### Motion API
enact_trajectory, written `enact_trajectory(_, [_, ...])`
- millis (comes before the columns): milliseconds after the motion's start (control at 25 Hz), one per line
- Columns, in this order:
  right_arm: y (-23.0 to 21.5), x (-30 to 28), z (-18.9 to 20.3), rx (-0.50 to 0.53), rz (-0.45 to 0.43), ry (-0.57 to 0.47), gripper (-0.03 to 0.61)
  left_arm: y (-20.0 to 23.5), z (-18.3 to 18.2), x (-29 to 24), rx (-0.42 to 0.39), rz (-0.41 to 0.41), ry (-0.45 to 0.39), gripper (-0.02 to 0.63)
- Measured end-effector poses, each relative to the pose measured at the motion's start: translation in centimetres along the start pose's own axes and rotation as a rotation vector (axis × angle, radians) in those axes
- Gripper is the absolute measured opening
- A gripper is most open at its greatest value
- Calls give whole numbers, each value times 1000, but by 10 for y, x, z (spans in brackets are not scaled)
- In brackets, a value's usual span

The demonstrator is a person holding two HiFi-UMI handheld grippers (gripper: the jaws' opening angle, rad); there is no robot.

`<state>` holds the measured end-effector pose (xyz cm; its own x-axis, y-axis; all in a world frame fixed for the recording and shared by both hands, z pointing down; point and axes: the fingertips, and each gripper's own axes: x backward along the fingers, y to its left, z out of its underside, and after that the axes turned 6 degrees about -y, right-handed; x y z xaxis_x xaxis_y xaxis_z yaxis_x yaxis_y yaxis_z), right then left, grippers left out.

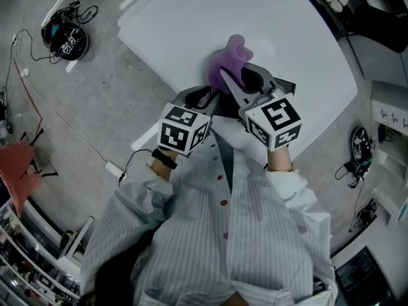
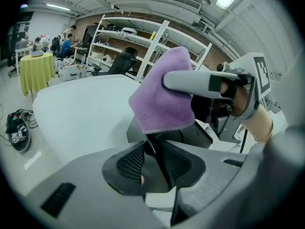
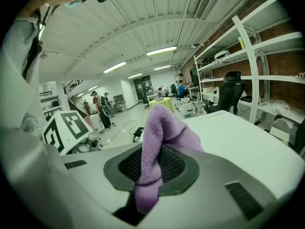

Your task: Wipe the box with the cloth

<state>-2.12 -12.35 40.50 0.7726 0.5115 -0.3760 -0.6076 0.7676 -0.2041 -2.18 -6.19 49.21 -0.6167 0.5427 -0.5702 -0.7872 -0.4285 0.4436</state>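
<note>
Right gripper (image 3: 153, 165) clamped on the purple cloth (image 3: 161, 125) just over the dark box (image 2: 195, 135) near the white tabletop's (image 1: 191, 24) edge; left gripper (image 2: 155, 163) narrowly parted astride the box's thin wall, best closed there while the cloth presses flat.

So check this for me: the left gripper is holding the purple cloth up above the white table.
Wrong side. It is the right gripper that holds the purple cloth, its jaws shut on it, as the right gripper view shows. The rest stands: the cloth is up above the white table.
</note>
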Motion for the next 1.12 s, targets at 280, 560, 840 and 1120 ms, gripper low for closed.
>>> enact_trajectory(280, [-15,-27,55,96,55,212,58,0,2,1,-15,-30,-28,92])
enact_trajectory(560, [-19,-30,61,143,84,244,57,2,1,0,-18,-23,-24,92])
enact_trajectory(840, [-27,-21,67,137,114,280,57,2,1,-2,-17,-22,-15,92])
enact_trajectory(1120, [-42,1,73,134,157,330,57,1,1,0,-26,-14,4,95])
